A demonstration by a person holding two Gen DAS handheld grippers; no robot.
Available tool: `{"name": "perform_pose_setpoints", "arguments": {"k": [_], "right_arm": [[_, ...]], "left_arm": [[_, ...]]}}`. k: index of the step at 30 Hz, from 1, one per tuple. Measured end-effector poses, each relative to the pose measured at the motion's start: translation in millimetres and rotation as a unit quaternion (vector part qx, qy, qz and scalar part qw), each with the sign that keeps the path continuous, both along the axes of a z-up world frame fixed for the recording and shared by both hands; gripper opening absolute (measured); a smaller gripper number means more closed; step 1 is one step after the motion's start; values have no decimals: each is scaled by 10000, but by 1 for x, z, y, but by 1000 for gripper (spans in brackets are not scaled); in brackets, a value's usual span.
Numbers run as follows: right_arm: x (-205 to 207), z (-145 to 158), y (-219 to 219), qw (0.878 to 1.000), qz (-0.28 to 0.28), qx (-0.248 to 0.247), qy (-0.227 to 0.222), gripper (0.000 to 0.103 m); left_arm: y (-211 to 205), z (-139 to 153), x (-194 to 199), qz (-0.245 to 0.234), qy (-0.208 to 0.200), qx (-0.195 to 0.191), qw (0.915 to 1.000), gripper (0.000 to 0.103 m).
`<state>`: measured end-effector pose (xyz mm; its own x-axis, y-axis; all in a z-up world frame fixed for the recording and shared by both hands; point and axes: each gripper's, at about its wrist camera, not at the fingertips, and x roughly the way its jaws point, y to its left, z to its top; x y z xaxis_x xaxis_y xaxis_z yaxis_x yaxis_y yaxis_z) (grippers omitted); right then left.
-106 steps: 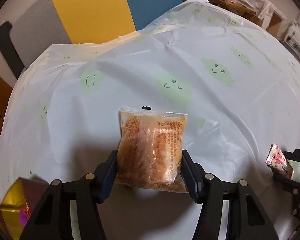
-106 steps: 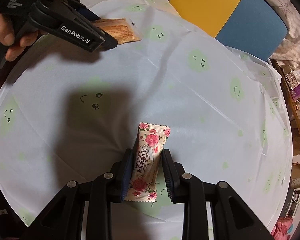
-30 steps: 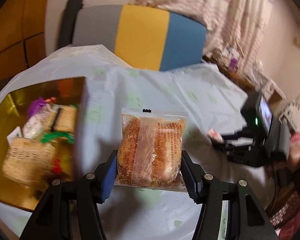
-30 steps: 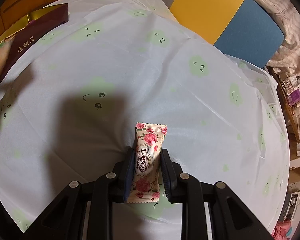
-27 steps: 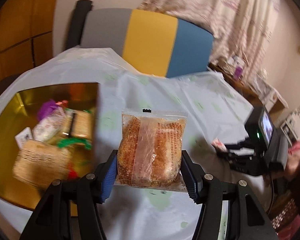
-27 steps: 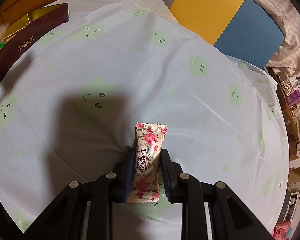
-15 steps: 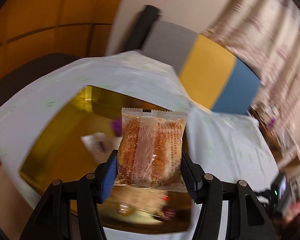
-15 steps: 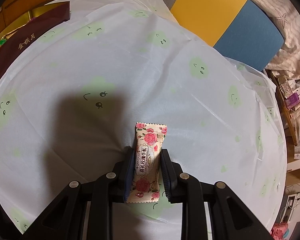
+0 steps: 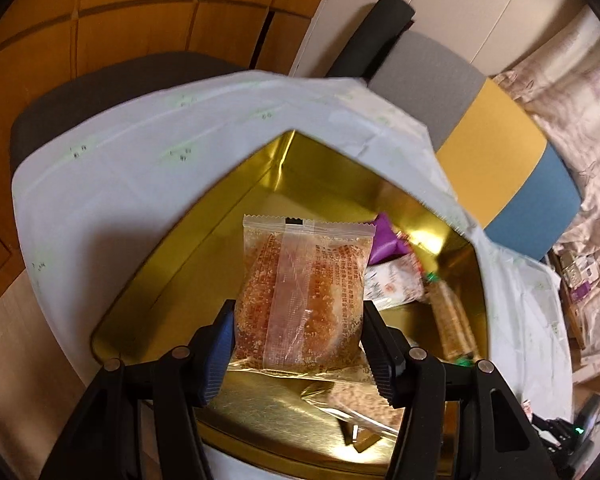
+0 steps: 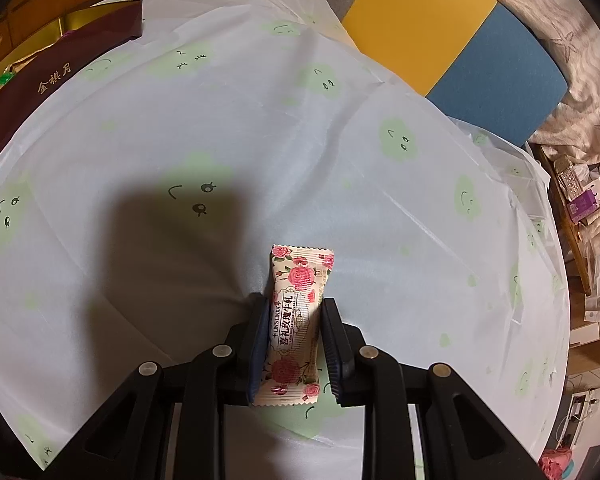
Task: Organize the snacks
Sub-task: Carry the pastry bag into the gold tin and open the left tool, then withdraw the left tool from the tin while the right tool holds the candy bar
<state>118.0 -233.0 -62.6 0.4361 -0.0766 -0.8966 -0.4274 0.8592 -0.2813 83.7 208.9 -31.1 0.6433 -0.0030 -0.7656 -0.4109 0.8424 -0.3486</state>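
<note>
My left gripper is shut on a clear packet of brown crumbly cake, held upright over the open gold box. Several snacks lie in that box: a purple wrapper, a white packet and a long biscuit pack. My right gripper is shut on a rose-patterned candy bar, low over the white tablecloth with green faces. In the right wrist view the box's dark maroon side shows at the far left.
A chair back in grey, yellow and blue stands behind the table. Wooden panelling fills the left background. Cluttered boxes sit off the table's right side. The right gripper's shadow falls on the cloth.
My left gripper carried the cake packet leftward from above the cloth to above the gold box, rolling as it went. The right gripper and its candy bar stayed put.
</note>
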Motion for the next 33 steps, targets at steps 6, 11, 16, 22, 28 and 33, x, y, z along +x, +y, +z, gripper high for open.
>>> {"name": "perform_pose_setpoints", "arguments": {"k": [6, 11, 16, 22, 28, 33], "right_arm": [[1, 0, 0, 10000, -18, 19, 6, 26], [1, 0, -1, 10000, -23, 35, 19, 26], [1, 0, -1, 10000, -30, 33, 15, 26], [1, 0, 0, 10000, -37, 33, 15, 25], [1, -1, 0, 10000, -14, 11, 3, 24], [0, -1, 0, 10000, -13, 7, 0, 24]], "left_arm": [[-5, -10, 4, -101, 66, 77, 9999, 61], [-7, -8, 3, -112, 47, 284, 9995, 61], [-18, -1, 1, -210, 5, 483, 9986, 61], [-44, 13, -3, -492, -163, 802, 9954, 62], [-71, 25, -8, -887, -306, 980, 9908, 62], [-86, 31, -14, -1115, -384, 1035, 9876, 62]]}}
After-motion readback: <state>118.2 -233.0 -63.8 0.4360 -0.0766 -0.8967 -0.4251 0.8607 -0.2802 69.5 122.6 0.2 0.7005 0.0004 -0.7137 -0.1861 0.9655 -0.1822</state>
